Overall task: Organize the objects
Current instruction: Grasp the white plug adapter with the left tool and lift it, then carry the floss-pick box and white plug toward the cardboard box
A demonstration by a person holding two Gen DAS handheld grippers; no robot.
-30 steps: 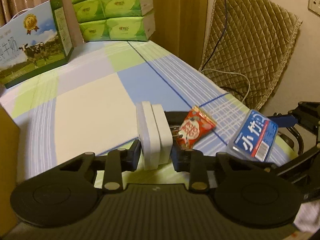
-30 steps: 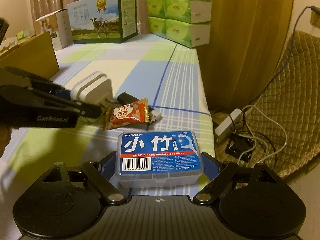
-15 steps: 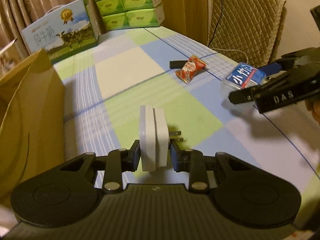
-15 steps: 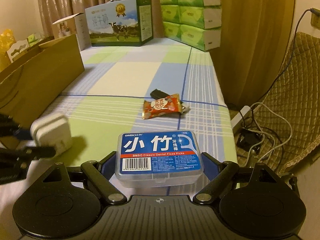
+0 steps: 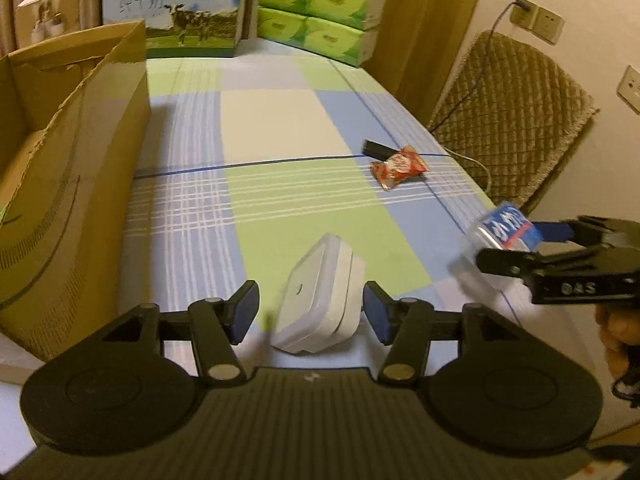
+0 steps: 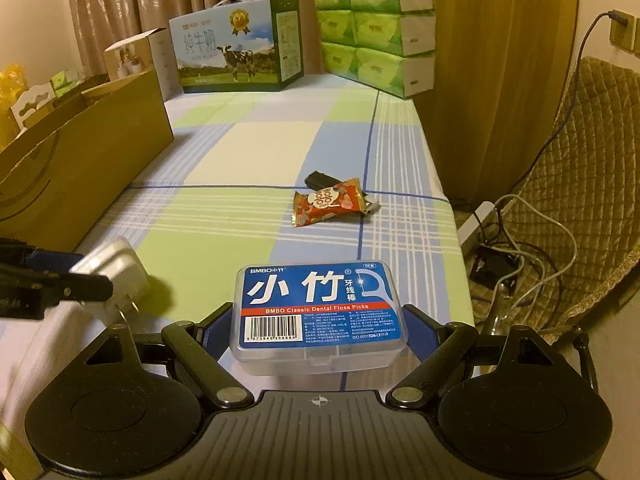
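Charger tilted between parted left hand-held gripper fingers — released.

The white charger between the left claw's parted fingers is motion-smeared; whether it touches the bedsheet is unclear. Ahead, the snack packet covers most of a dark object.

The bed carries a snack packet overlapping a black stick, a cardboard box, milk carton and tissue packs.
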